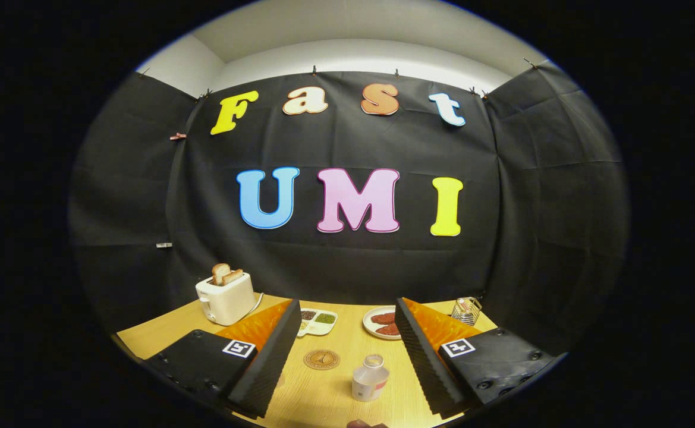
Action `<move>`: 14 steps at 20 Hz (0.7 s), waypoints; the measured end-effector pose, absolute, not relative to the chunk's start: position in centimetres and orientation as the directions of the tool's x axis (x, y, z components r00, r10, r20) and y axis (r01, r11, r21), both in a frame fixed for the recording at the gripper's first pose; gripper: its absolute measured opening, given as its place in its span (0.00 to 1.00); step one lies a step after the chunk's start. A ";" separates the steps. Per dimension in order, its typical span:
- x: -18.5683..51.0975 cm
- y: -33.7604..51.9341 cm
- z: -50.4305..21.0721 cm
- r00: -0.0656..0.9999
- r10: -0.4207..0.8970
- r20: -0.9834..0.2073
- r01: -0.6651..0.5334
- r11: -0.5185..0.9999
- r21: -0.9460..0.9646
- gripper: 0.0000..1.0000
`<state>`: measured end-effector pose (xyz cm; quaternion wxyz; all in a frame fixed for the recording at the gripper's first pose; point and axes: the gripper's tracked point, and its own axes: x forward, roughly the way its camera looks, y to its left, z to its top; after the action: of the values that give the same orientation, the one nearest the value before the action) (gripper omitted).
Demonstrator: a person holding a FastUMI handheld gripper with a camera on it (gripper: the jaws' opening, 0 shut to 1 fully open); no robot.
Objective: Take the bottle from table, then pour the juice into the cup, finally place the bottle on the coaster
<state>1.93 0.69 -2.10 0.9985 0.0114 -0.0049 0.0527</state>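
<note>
Reaching for the bottle (pixel 370 378) comes first: jaws of the gripper (pixel 345 356) spread wide and empty, nothing pressed between the fingers (pixel 270 356). Best lowered and eased forward so that both fingers pass either side of the body, below the neck, then closed squarely on the middle to keep it from tipping or slipping. Worth keeping level during the lift, since the mouth looks open and uncapped.

Stands upright on the desk (pixel 323 398) near its front edge, between the two fingers and nearer the right one, touching neither. Small, clear plastic, short wide neck, pale label with a red patch on one side; contents hard to judge, seemingly little or pale. Round brown coaster (pixel 321 359) just beyond and left of it, lying flat and bare. Cup not identified with certainty. Farther back: compartment dish (pixel 317 321), plate (pixel 381 321) with dark red slices, toaster (pixel 226 297) with bread toward the back left corner, wire holder (pixel 466 310) at back right.
</note>
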 end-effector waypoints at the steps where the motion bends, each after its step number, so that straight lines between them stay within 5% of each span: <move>1: 1.8 0.6 -2.2 0.994 0.106 0.011 -0.106 0.994 0.021 0.97; 14: 2.8 0.0 -8.7 0.990 0.117 -0.075 -0.119 0.993 -0.015 0.97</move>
<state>2.76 -0.02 -8.70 0.9975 -0.0099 0.0371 0.0591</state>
